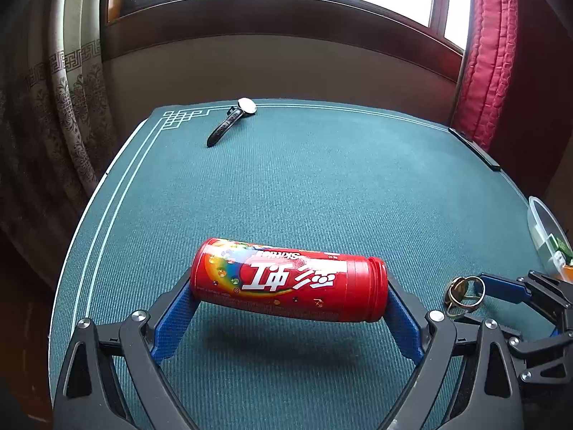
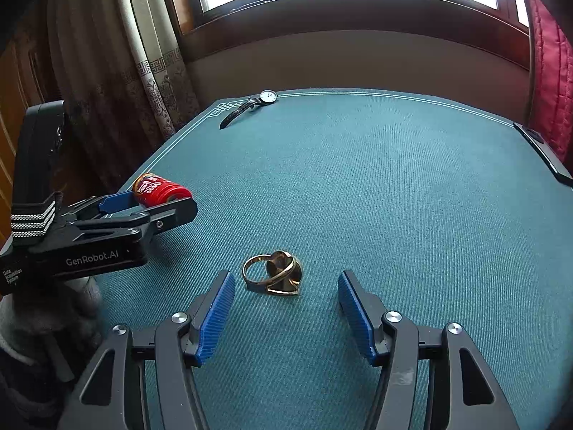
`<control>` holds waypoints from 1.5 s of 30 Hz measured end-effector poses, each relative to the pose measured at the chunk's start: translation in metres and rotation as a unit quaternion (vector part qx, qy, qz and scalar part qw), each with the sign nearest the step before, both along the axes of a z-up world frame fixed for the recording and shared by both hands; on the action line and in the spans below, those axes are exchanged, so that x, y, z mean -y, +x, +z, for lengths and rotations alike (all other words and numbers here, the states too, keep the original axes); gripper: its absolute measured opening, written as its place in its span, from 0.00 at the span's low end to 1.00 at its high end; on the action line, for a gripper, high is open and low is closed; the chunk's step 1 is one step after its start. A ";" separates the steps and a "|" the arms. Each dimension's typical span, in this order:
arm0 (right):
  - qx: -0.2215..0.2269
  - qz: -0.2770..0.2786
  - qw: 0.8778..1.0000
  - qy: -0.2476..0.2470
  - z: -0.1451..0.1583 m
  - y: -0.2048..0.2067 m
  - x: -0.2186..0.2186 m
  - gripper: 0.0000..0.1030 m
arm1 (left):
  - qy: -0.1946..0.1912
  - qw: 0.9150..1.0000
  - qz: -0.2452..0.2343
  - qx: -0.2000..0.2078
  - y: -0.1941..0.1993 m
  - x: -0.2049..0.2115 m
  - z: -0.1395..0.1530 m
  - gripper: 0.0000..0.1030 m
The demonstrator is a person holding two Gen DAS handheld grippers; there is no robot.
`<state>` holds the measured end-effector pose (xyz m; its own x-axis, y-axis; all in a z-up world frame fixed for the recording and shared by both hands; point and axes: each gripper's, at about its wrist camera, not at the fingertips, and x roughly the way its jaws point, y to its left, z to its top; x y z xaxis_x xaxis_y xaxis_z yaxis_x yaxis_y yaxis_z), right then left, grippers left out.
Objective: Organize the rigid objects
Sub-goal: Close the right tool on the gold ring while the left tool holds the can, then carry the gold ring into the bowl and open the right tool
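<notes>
Lying between left gripper (image 1: 288,301): canister (image 1: 286,279)

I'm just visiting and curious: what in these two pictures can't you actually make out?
- Clear container, left wrist view: cut off by the right edge; contents unclear.
- Watch, both views: too small to read its dial.
- Red can, right wrist view: mostly hidden behind the left claw.
- Gold ring: its ornament's shape is unclear.
- Dark flat object: cut off at the table's right edge.

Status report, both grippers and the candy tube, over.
Left gripper shut on red cylindrical candy tube, lifted endwise. Right gripper open around gold metal ring on green felt table. Nothing obstructing.
</notes>
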<state>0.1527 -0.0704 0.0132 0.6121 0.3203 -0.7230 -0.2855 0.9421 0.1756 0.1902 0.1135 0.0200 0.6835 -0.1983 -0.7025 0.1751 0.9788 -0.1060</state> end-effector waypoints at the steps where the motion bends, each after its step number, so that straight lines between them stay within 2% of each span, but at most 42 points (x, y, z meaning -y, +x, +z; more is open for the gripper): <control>1: 0.000 0.000 1.000 -0.002 0.000 0.002 -0.002 0.62 | -0.004 1.000 0.005 -0.001 0.000 -0.002 0.000 0.91; 3: 0.001 0.001 1.000 -0.007 -0.001 0.004 -0.005 0.60 | -0.012 1.000 0.015 -0.002 0.001 -0.008 0.000 0.91; 5: 0.004 0.002 1.000 -0.016 -0.002 0.005 -0.009 0.48 | -0.021 1.000 0.022 -0.004 0.002 -0.012 -0.001 0.91; 8: 0.007 0.006 1.000 -0.022 -0.002 0.005 -0.013 0.36 | -0.026 0.999 0.026 -0.005 0.002 -0.015 -0.002 0.91; 15: 0.010 0.002 1.000 -0.018 0.001 -0.005 -0.004 0.35 | -0.020 1.000 0.022 0.002 -0.001 -0.010 0.000 0.91; 25: 0.015 -0.033 0.999 0.002 0.013 -0.037 0.033 0.35 | -0.013 1.000 0.013 0.008 -0.006 0.002 0.003 0.91; 45: 0.020 -0.136 0.990 0.014 0.023 -0.098 0.122 0.35 | -0.005 0.999 -0.036 0.011 -0.039 0.051 0.009 0.91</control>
